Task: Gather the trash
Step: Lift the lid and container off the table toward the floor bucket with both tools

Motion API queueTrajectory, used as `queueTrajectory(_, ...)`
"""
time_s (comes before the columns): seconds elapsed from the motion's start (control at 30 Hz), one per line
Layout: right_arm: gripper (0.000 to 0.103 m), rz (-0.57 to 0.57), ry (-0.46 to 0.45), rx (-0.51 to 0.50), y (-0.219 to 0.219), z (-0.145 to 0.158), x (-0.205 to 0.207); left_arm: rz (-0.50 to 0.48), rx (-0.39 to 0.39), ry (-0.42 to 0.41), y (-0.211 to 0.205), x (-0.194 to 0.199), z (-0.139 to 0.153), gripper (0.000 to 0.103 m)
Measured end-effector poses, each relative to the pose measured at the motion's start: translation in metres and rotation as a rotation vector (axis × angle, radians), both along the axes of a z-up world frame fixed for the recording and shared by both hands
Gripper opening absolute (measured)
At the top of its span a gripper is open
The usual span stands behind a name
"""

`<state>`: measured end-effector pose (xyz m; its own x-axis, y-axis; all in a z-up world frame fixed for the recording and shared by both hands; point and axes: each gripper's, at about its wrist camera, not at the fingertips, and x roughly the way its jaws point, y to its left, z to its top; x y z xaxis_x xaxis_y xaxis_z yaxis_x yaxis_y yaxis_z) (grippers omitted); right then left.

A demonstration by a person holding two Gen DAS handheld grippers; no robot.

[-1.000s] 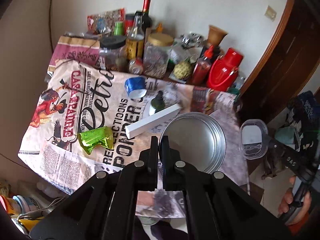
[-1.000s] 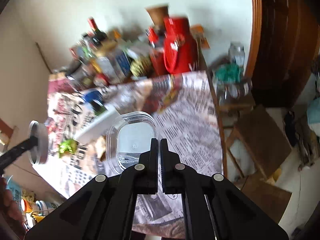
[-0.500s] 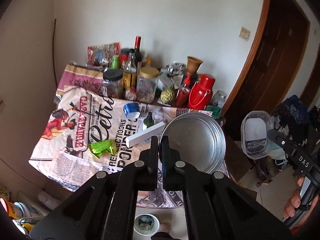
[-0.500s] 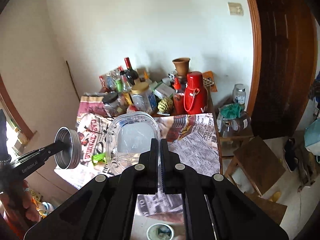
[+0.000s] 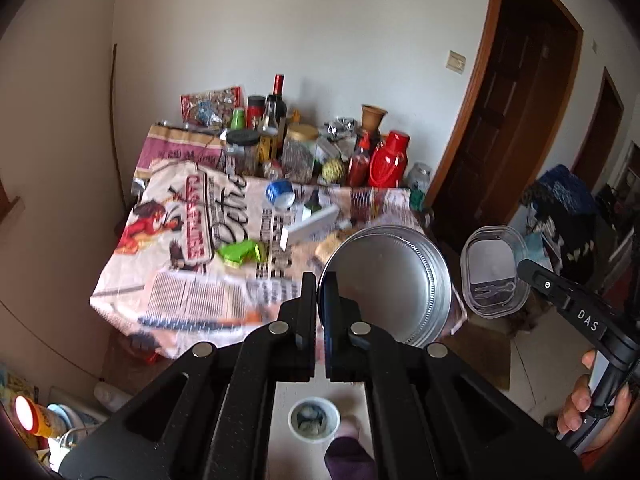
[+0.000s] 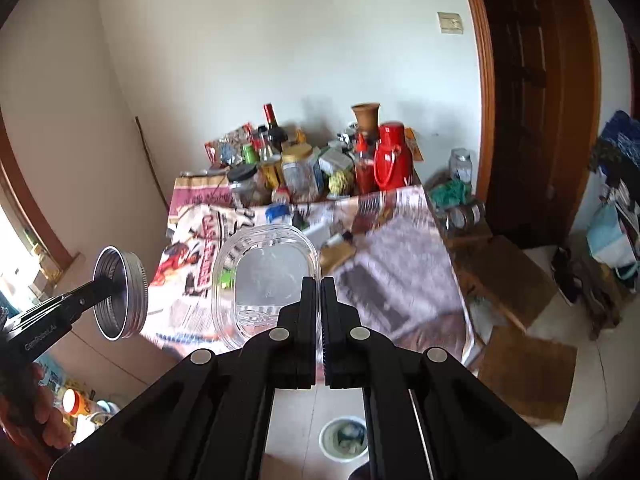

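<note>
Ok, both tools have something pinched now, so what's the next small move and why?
Probably lower both over the small white bin on the floor. The left tool is shut on the round silver metal lid, the right tool on the clear plastic oval container, both held off the newspaper-covered table, with the bin below them.

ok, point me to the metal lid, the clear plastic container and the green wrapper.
metal lid (image 5: 386,280): left wrist view, middle of its inner face.
clear plastic container (image 6: 268,276): right wrist view, centre of its see-through base.
green wrapper (image 5: 241,252): left wrist view, middle of the crumpled foil, lying on the newspaper.
</note>
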<state>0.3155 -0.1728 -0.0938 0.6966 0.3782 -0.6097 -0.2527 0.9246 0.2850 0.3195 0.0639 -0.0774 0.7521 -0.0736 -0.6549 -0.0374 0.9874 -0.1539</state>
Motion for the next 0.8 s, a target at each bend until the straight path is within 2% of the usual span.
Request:
queueTrajectory(0.23, 0.002, -0.019, 0.076, -0.004, 0.008, -0.029, -0.048, -0.041, -0.002, 0.078, 0.006, -0.045, -0.030, 0.001)
queueTrajectory(0.47, 0.002, 0.005, 0.200, -0.037, 0.015, -0.074, -0.060, -0.028, -0.018, 0.180, 0.006, -0.055, -0.073, 0.001)
queueTrajectory(0.67, 0.002, 0.045, 0.296, -0.058, 0.020, -0.130, -0.051, -0.009, -0.037, 0.286, -0.002, -0.041, -0.132, 0.001)
queueTrajectory(0.8, 0.002, 0.069, 0.330, -0.093, 0.022, -0.169, -0.046, -0.003, -0.031, 0.340, -0.011, -0.029, -0.182, 0.001)
